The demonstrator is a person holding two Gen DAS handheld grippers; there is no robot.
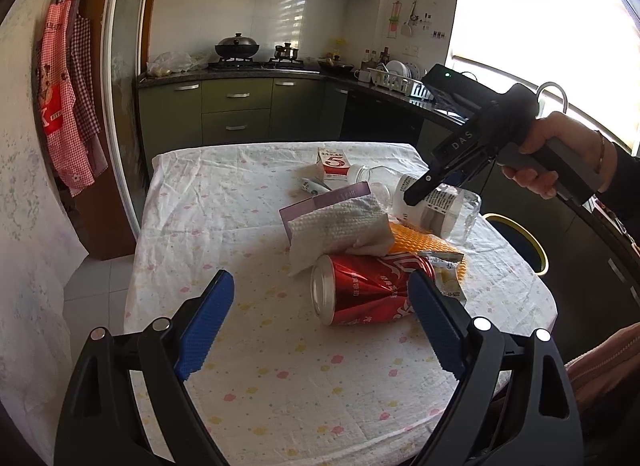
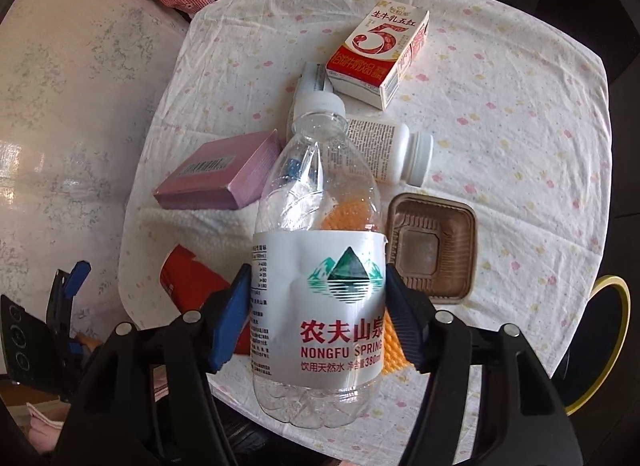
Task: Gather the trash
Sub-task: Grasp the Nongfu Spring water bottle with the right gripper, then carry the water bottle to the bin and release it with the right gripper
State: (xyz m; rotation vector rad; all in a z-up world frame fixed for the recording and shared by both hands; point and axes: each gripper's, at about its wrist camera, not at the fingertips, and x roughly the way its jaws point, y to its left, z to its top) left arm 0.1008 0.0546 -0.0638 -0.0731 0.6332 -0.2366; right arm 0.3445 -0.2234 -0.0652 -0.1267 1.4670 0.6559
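While the right fingers point(image 2: 394, 308) pinch the water bottle point(image 2: 318, 250), the left fingers point(image 1: 208, 322) spread beside the red can point(image 1: 364, 292).

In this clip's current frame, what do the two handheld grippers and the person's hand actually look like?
Both the left gripper and the right gripper have black plastic frames with silver rivets and blue ribbed finger pads. From outside, the right gripper shows a black body lettered DAS, a green light and a grey handle. The bare right hand wears a thin bracelet below a dark sleeve.
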